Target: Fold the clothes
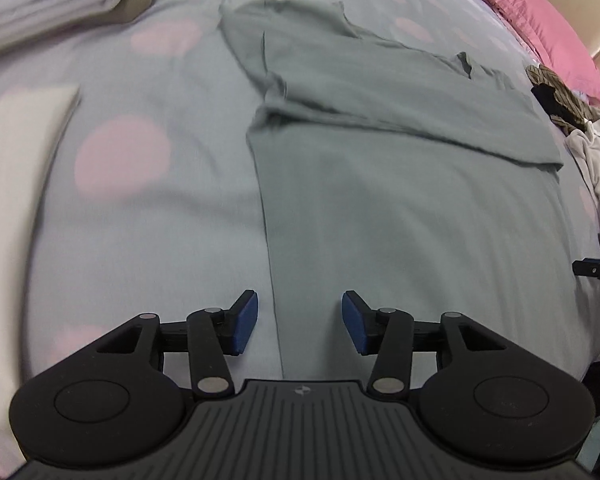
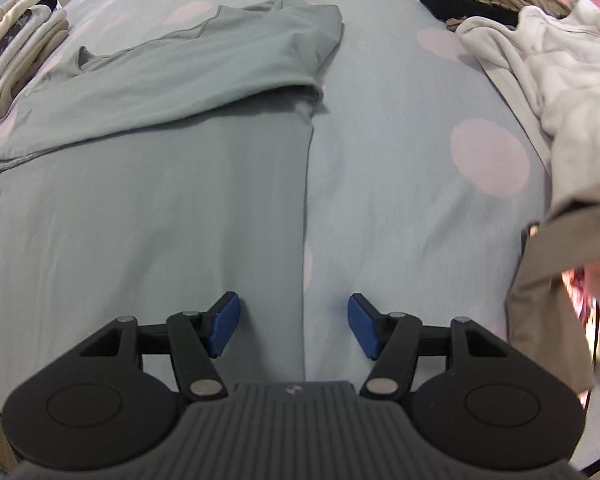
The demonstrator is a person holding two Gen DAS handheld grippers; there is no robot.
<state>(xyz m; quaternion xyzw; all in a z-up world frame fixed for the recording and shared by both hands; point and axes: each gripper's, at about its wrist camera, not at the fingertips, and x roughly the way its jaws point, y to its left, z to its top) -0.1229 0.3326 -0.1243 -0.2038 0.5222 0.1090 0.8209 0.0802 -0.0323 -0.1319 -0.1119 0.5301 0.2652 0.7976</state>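
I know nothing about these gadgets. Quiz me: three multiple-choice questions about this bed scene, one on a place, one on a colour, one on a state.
1. Where is the folded stack of clothes in the right wrist view?
A far left
B far right
C centre

2. What colour are the bedsheet spots?
A green
B pink
C black

3. How is the grey-green shirt lying?
A balled up
B hanging
C flat, sleeves folded across

Answers:
1 A, it sits at the left edge.
2 B, pale pink dots show.
3 C, it lies spread with sleeves over the body.

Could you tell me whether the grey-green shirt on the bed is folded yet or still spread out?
Partly folded: the grey-green shirt lies flat on the bed, with both sleeves folded across its upper body.
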